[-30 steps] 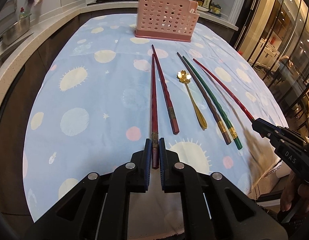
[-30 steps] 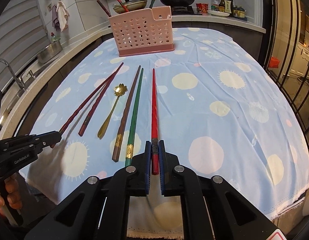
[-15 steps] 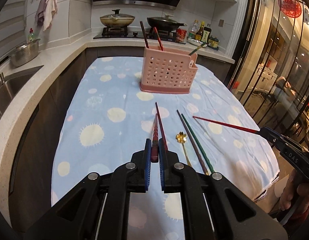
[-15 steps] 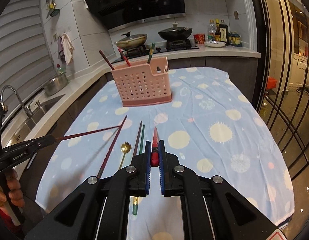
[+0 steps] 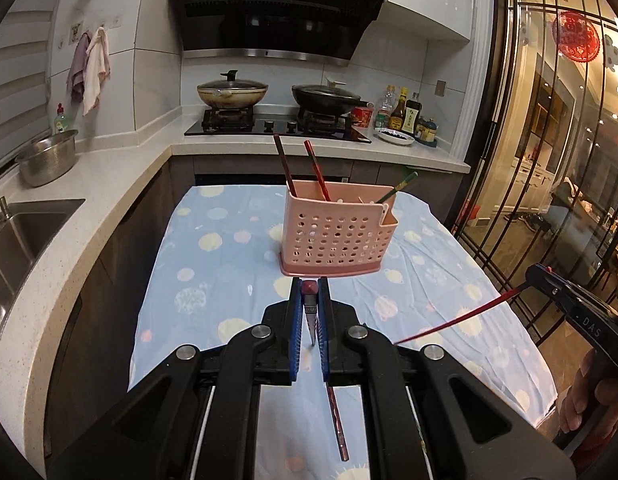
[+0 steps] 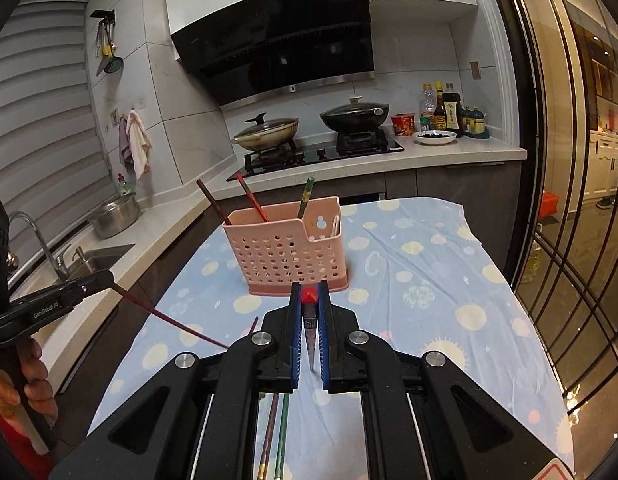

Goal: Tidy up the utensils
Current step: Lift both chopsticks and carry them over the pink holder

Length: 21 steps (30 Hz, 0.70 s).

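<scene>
Left tool (image 5: 309, 312) pinching dark-red chopstick (image 5: 310, 308) at its butt, shaft hanging down. Right tool (image 6: 309, 316) pinching bright-red chopstick (image 6: 309, 312) likewise, tip dangling. Both hovering above the surface (image 5: 213, 264), just short of the pink basket (image 5: 337, 236), already holding three chopsticks. Risks noted: end grips allowing each stick to be swinging or slipping out; dangling tips catching the basket wall or perforations on entry; striking upright sticks inside; two tools converging and colliding. Remaining sticks (image 6: 277, 432) lying on the cloth below.
</scene>
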Motion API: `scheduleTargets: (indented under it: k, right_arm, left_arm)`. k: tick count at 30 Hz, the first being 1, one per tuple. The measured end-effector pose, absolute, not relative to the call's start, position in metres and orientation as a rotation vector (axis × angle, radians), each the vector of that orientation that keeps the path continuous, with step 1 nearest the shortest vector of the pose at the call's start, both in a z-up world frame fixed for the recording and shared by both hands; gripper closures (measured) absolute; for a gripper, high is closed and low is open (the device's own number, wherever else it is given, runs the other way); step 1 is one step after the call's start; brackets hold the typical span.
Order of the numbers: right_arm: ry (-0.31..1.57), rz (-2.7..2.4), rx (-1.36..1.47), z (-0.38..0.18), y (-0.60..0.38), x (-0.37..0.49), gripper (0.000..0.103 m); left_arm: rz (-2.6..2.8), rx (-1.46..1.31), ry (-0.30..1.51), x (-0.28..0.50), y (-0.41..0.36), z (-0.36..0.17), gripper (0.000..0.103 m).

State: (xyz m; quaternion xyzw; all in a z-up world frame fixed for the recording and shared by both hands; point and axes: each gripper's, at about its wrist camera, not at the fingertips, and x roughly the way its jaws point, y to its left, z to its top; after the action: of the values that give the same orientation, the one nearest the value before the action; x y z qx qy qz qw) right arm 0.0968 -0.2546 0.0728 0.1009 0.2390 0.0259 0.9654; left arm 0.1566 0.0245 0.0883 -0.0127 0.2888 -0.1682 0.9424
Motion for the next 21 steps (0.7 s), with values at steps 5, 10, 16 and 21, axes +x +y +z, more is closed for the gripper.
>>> scheduleTargets:
  k: [5, 10, 16, 21]
  right_arm:
    - [0.447, 0.046, 0.202, 0.091, -0.26, 0.114, 0.096]
    - [0.409, 0.046, 0.2, 0.11, -0.263, 0.13, 0.096]
    - [0.351, 0.03, 0.194, 0.141, -0.27, 0.155, 0.096]
    - [0.316, 0.014, 0.222, 0.164, -0.283, 0.188, 0.096]
  left_arm:
    - [-0.34, -0.023, 0.565, 0.175, 0.021, 0.101, 0.096]
    - [-0.343, -0.013, 0.533, 0.191, 0.018, 0.117, 0.096]
    - [-0.363, -0.014, 0.484, 0.212, 0.012, 0.146, 0.096]
    - [-0.361, -0.02, 0.422, 0.236, 0.005, 0.178, 0.096]
